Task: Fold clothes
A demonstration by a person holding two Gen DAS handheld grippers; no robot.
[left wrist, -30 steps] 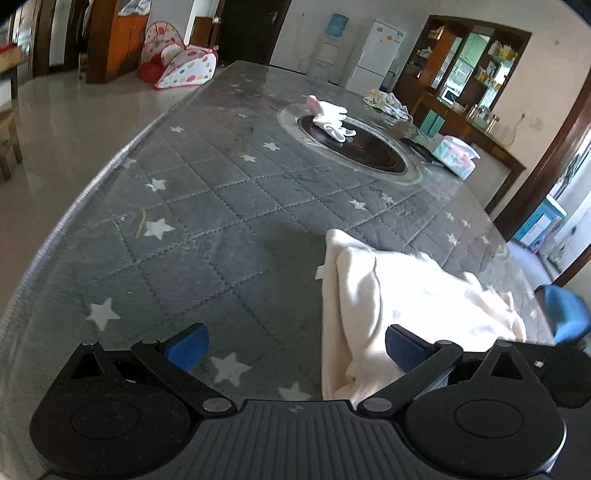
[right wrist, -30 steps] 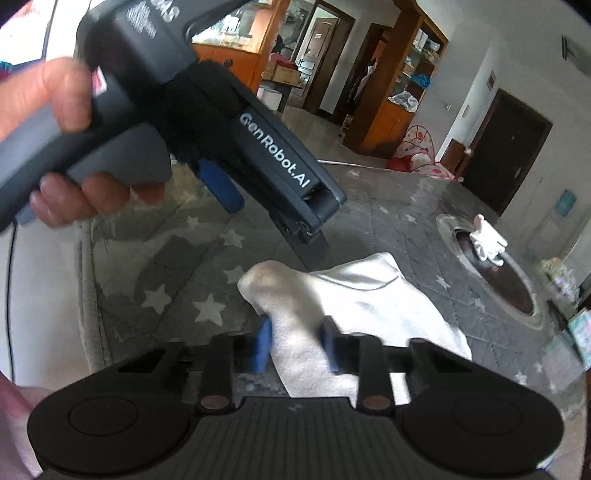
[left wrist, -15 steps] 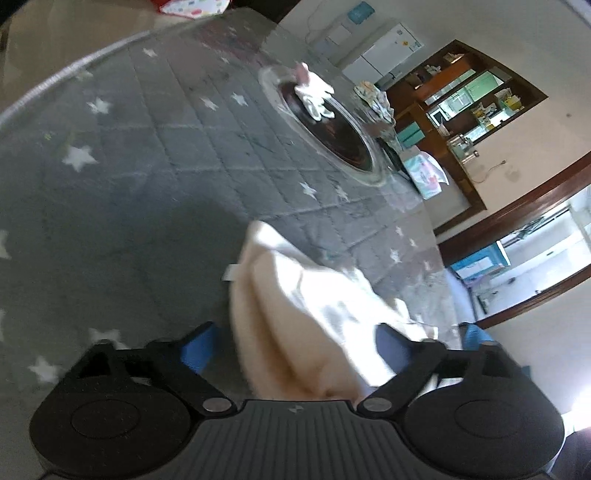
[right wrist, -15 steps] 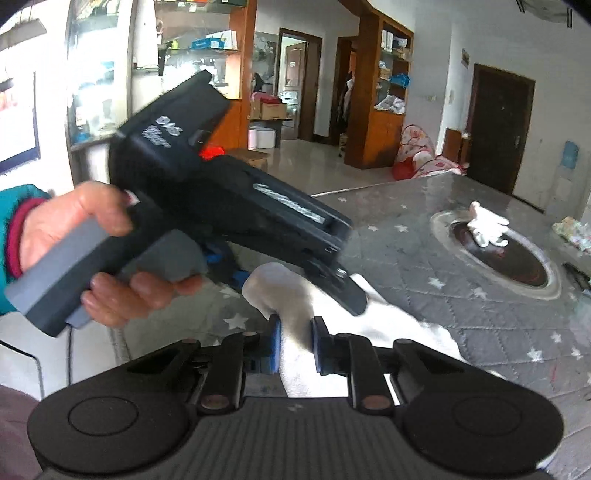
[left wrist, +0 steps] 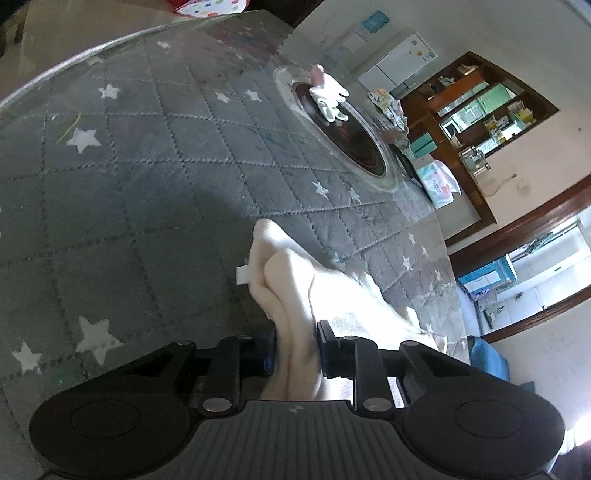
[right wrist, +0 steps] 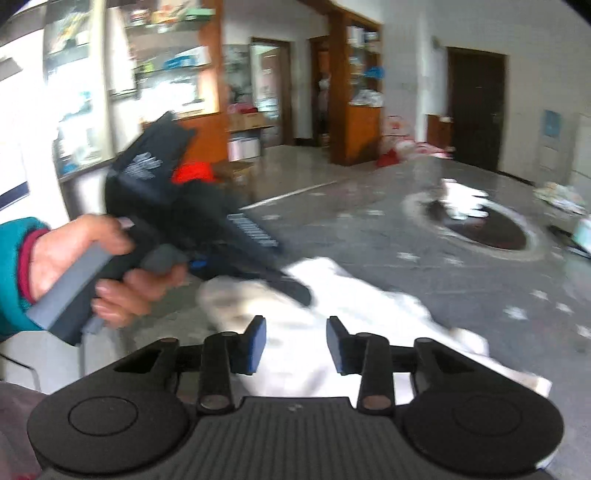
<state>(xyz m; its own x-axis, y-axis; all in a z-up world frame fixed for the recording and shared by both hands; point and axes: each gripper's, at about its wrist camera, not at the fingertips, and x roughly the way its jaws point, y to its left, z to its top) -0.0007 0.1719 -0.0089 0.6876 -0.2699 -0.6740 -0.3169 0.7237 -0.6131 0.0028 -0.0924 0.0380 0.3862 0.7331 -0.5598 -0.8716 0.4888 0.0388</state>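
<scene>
Left gripper [right wrist: 207, 236] housing, right wrist view: we see pale lettering on its black side, smeared by motion blur; we cannot read it.
Wall sign [left wrist: 373, 17], left wrist view: blue panel, too small for us to read.
Tissue pack [left wrist: 437, 180] on counter [left wrist: 155, 192]: printed wrapper, no characters we can make out.
Legible text overall: we find none.

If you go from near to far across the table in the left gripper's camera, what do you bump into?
Left gripper pinching the cream-white cloth → grey star-quilted table cover → round dark inset ring → small white glove.
</scene>
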